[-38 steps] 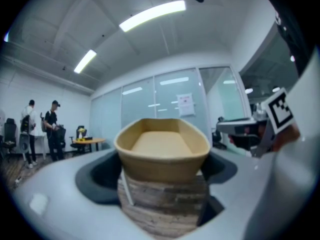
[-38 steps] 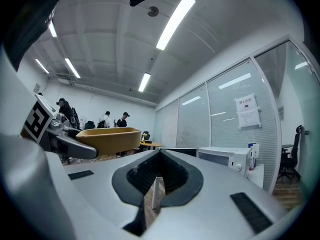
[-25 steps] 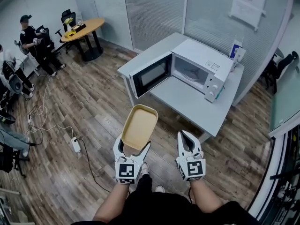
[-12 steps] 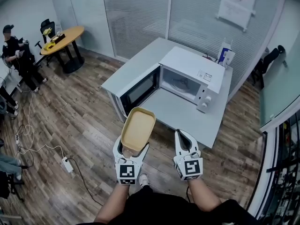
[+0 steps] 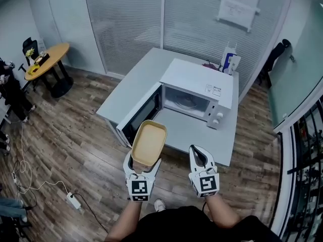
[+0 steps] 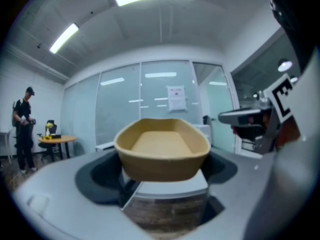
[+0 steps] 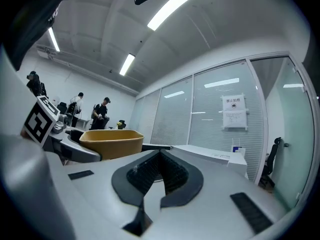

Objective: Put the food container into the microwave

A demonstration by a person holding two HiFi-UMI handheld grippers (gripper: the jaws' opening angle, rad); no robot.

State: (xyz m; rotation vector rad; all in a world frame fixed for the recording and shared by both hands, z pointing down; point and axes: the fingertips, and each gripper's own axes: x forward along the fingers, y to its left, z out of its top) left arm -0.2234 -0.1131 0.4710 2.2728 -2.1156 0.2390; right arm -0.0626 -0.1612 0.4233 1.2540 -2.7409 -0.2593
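Observation:
A tan oblong food container [image 5: 149, 143] is held in the air by my left gripper [image 5: 142, 163], which is shut on its near end; in the left gripper view the container [image 6: 162, 149] fills the space between the jaws. The white microwave [image 5: 197, 84] stands ahead on a grey table [image 5: 187, 122], its door [image 5: 140, 114] swung open to the left and its chamber [image 5: 185, 101] showing a glass plate. My right gripper [image 5: 198, 155] hangs beside the container, jaws shut on nothing [image 7: 161, 173]. From the right gripper view the container [image 7: 111, 142] sits to the left.
A blue and white carton [image 5: 230, 58] stands behind the microwave. A round wooden table [image 5: 49, 59] with chairs is at far left, near a person [image 5: 12, 92]. A power strip and cable [image 5: 73, 199] lie on the wood floor. Glass walls close the room behind.
I have walked nearer to the table; the microwave now lies more straight ahead and closer. Both grippers keep their pose, the container still held.

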